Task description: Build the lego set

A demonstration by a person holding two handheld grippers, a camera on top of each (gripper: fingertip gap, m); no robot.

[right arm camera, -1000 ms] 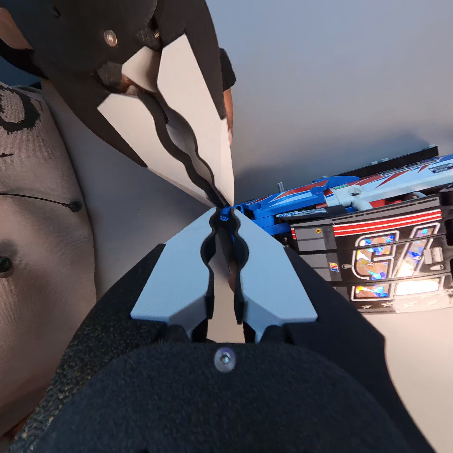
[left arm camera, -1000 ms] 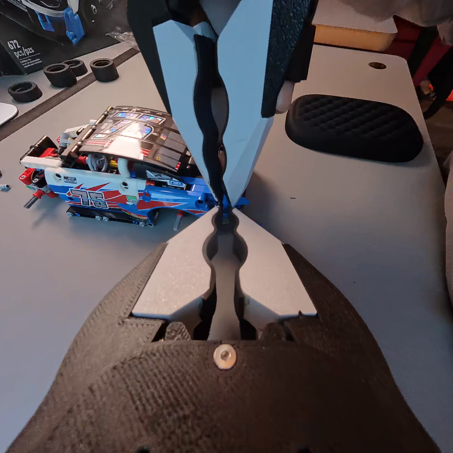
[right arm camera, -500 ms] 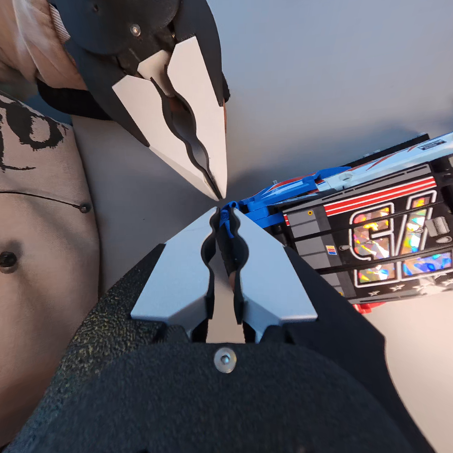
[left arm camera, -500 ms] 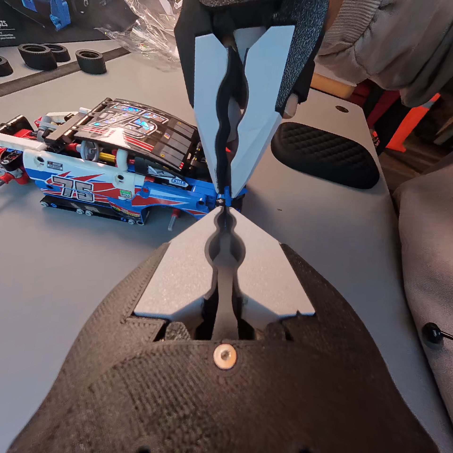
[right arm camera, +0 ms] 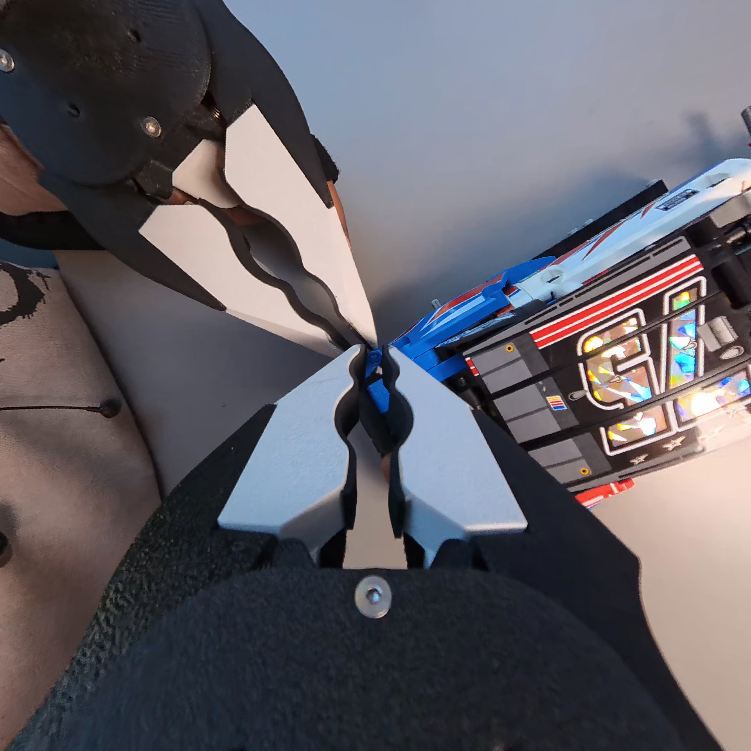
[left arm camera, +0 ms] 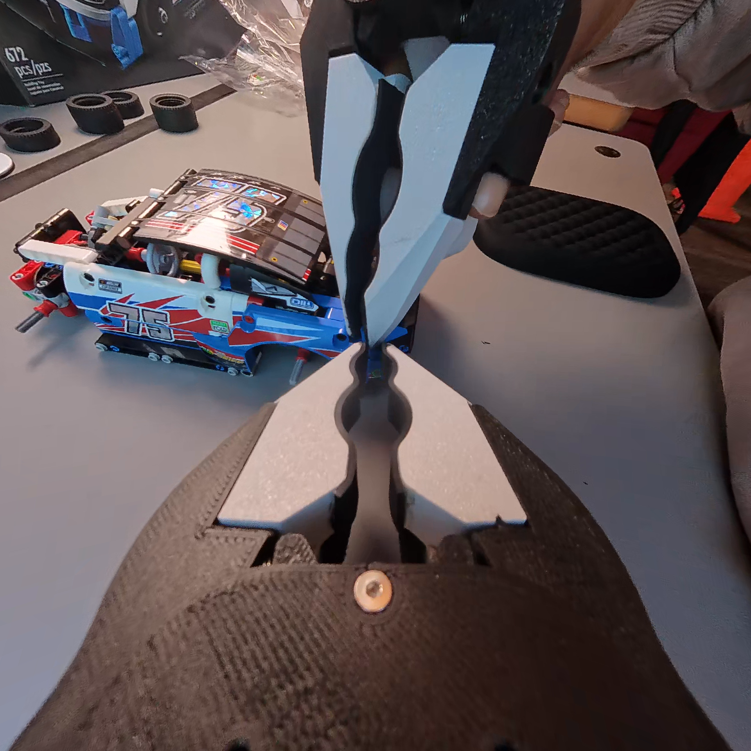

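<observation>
A blue, white and red lego race car (left arm camera: 195,292) with a black roof lies on the grey table (left arm camera: 122,447), without wheels. It also shows in the right wrist view (right arm camera: 609,386). My left gripper (left arm camera: 372,350) and my right gripper (right arm camera: 374,351) meet tip to tip at the car's blue end. Both are shut on a small blue lego piece (left arm camera: 373,363), which also shows between the right fingers (right arm camera: 376,384). The right gripper comes down from above in the left wrist view (left arm camera: 359,331). The left gripper comes in from the upper left in the right wrist view (right arm camera: 363,341). I cannot tell if the piece is joined to the car.
Several black tyres (left arm camera: 95,111) stand at the back left before the dark lego box (left arm camera: 81,36) and a clear plastic bag (left arm camera: 260,53). A black quilted pad (left arm camera: 577,244) lies at the right near the table edge. A person's grey clothing (right arm camera: 61,447) is close by. The grippers are tip to tip, or close to it.
Both grippers stay tip to tip on the blue piece. The left wrist view has swung left, bringing the box back in. The right gripper has tilted, so the car looks more slanted.
</observation>
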